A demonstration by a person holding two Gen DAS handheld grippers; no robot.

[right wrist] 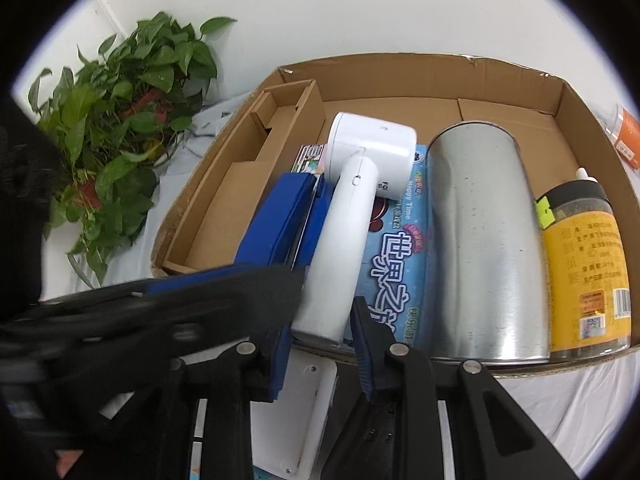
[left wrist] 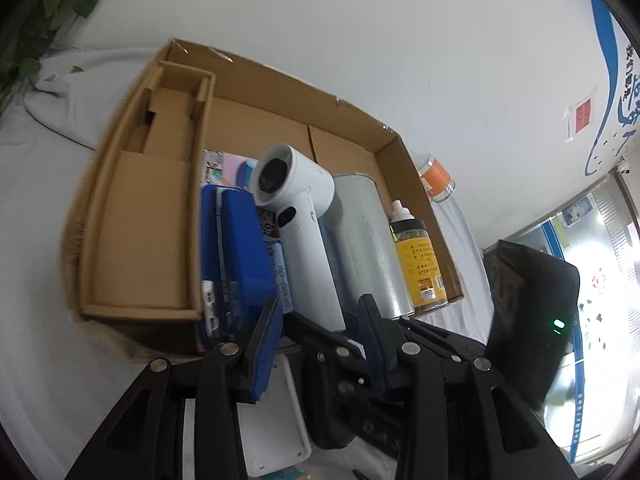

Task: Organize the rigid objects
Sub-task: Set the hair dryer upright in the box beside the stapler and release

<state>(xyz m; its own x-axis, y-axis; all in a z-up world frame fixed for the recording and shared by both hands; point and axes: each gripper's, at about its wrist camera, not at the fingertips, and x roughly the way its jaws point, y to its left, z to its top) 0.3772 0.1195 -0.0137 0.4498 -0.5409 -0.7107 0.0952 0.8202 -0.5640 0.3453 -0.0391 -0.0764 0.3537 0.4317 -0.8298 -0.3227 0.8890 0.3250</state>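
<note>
A cardboard box (left wrist: 100,208) (right wrist: 432,76) lies on a white cloth. Inside lie a white handheld device (left wrist: 308,232) (right wrist: 352,216), a blue case (left wrist: 236,248) (right wrist: 276,220), a silver can (left wrist: 368,240) (right wrist: 484,240), a yellow-labelled bottle (left wrist: 420,260) (right wrist: 584,276) and a blue printed box (right wrist: 400,256). My left gripper (left wrist: 318,316) is open, its fingers either side of the device's handle end. My right gripper (right wrist: 320,340) is open just below the handle end. The left gripper's arm (right wrist: 160,304) crosses the right wrist view.
A leafy plant (right wrist: 120,120) (left wrist: 60,8) stands at the left by the wall. An orange-labelled jar (left wrist: 436,176) (right wrist: 628,132) lies right of the box. A black device with a green light (left wrist: 532,320) sits at the right. A white flat object (left wrist: 272,420) (right wrist: 296,412) lies under the grippers.
</note>
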